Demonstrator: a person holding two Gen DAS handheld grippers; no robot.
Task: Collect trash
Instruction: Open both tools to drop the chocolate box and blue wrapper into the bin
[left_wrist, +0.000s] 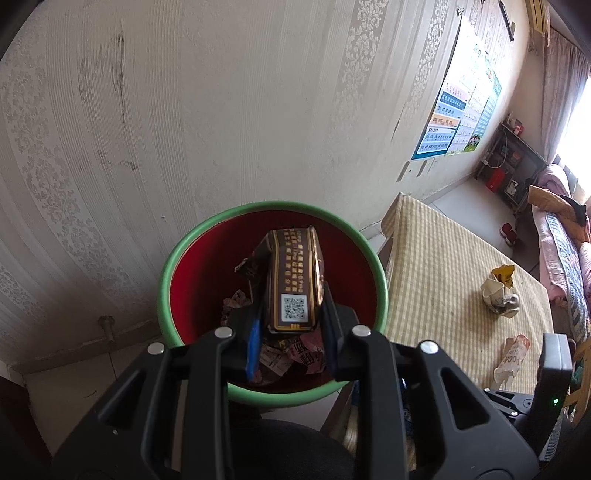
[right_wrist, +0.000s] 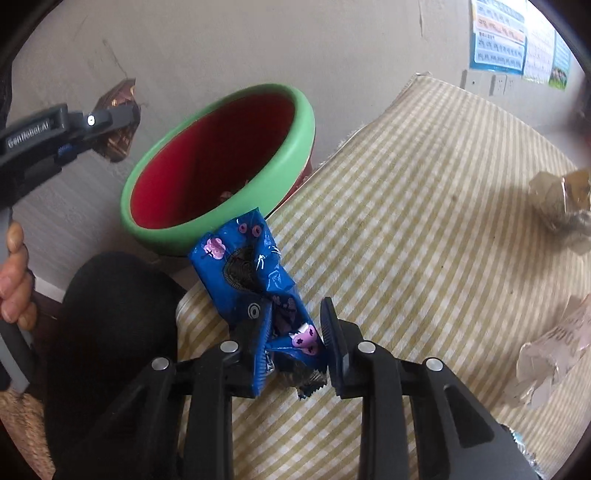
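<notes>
- Bin (left_wrist: 173, 258), green-rimmed with a red inside, stands on the floor against the wallpapered wall, just beside the table edge; judged placed there so trash can go from table to bin with a short reach.
- Left gripper (left_wrist: 293, 325) is clamped on a brown carton (left_wrist: 293, 273) with a QR label. It holds the carton over the bin mouth, above the paper scraps (left_wrist: 291, 356) lying at the bottom. Judgement: this is the pose for a drop, and release is the step in hand for this side.
- Right gripper (right_wrist: 295, 328) is closed on the near end of a blue snack wrapper (right_wrist: 245, 264). The pads press the crumpled foil; the far end lies towards the bin rim (right_wrist: 295, 147), over the corner of the striped tablecloth (right_wrist: 424, 206).
- A person's hand (right_wrist: 14, 273) grips the left tool's handle at the frame edge.
- Remaining trash on the table: a crumpled clear wrapper (right_wrist: 557, 206) and a clear plastic bag (right_wrist: 554, 350), well apart from the bin.
- Risk, judged: the wrapper is slick and is pinched at one end only, so it may slip.
</notes>
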